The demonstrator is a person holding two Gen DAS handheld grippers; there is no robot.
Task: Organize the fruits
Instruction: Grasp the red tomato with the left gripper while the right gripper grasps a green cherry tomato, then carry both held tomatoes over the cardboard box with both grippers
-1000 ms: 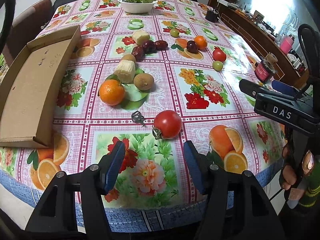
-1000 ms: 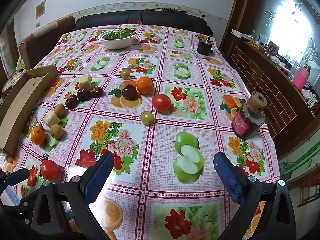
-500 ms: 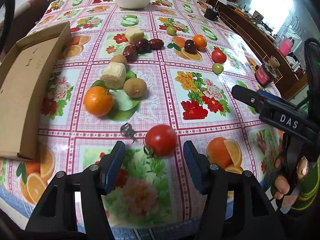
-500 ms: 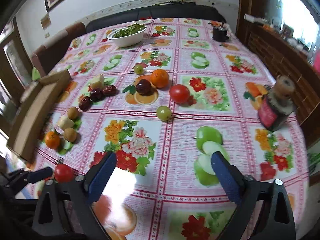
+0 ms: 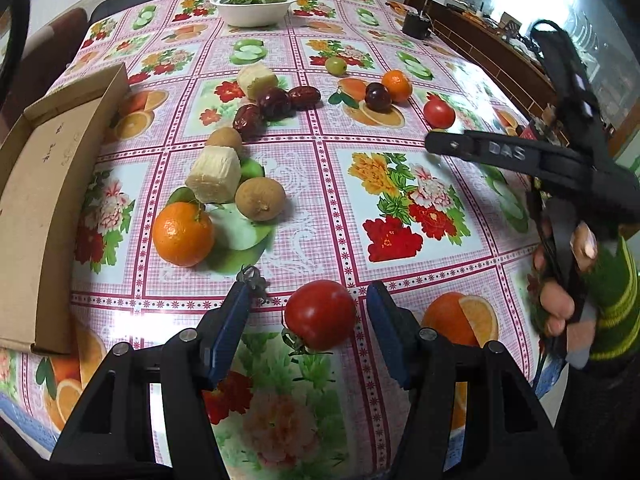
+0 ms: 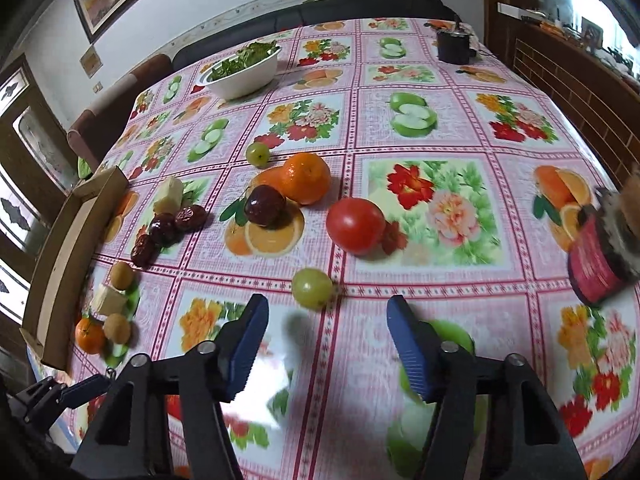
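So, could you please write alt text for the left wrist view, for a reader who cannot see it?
The left gripper is open around a red tomato near the front edge of a fruit-print tablecloth, its pads clear of it. Beyond lie an orange, more fruit and a cardboard box at left; the right gripper enters from the right.
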